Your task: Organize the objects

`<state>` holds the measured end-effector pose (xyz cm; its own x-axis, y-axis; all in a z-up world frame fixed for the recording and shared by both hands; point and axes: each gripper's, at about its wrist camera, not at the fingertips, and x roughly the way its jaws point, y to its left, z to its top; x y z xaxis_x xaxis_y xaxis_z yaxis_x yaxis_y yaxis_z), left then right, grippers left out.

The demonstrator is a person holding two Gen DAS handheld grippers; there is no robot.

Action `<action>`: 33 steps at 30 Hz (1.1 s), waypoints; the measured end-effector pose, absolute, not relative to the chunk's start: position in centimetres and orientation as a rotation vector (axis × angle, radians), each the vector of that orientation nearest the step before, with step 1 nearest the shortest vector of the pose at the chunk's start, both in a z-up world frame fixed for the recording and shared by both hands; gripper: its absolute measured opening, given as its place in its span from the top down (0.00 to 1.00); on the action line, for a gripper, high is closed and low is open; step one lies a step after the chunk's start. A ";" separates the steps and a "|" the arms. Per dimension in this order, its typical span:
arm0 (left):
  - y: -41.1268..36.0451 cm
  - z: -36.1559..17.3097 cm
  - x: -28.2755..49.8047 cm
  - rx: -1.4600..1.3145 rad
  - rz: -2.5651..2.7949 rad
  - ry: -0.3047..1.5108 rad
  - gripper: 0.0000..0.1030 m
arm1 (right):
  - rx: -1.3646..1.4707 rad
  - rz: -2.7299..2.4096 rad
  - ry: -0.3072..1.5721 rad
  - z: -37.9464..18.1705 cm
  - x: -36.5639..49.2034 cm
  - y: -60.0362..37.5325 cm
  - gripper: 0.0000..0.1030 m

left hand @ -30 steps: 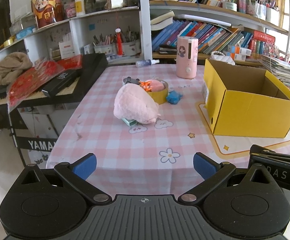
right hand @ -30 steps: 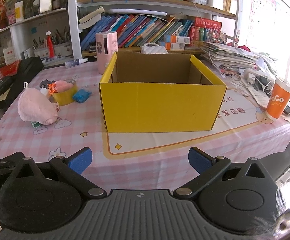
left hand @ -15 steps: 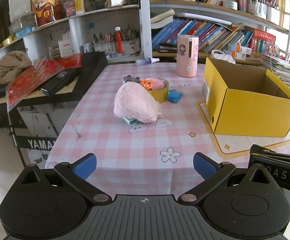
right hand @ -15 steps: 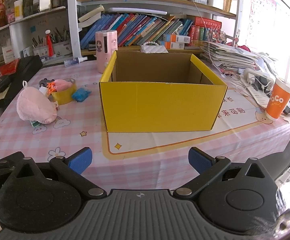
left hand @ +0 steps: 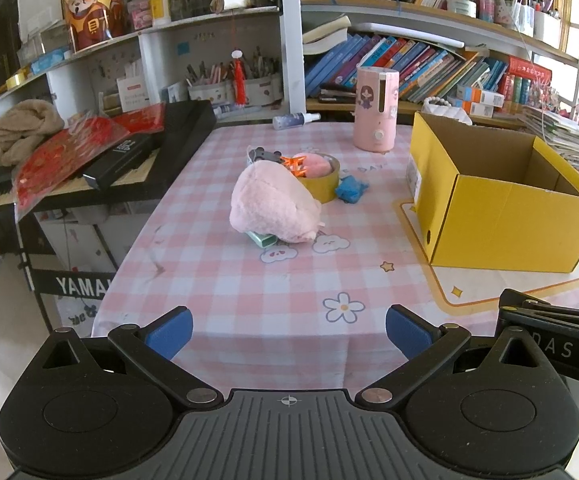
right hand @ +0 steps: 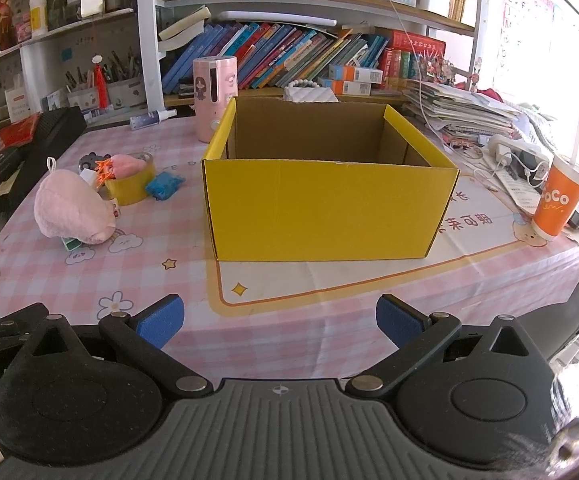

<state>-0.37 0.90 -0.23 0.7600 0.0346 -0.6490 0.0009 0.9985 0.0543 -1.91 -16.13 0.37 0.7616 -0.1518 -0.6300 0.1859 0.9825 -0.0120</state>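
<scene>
Yellow box (right hand: 329, 208) stands open on the checked tabletop (right hand: 169, 280), nothing visible inside. Pink plush (left hand: 273, 208) lies left of it. Left gripper (left hand: 288, 330) and right gripper (right hand: 277, 318) both gape wide, empty; bookshelves (right hand: 309, 56) behind.

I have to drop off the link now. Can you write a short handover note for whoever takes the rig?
Left gripper: open, empty, short of the table edge.
Right gripper: open, empty, facing the yellow box.
Things: pink plush, yellow tape roll with small toys in it, and blue toy sit clustered left of the box.
Done: nothing visible inside the box so far.
Left: probably move the cluster into the box, plush first.
</scene>
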 end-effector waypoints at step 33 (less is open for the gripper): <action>1.3 0.0 -0.7 0.049 0.016 0.694 0.00 | 0.054 -0.182 0.670 0.7 -2.2 -15.5 0.00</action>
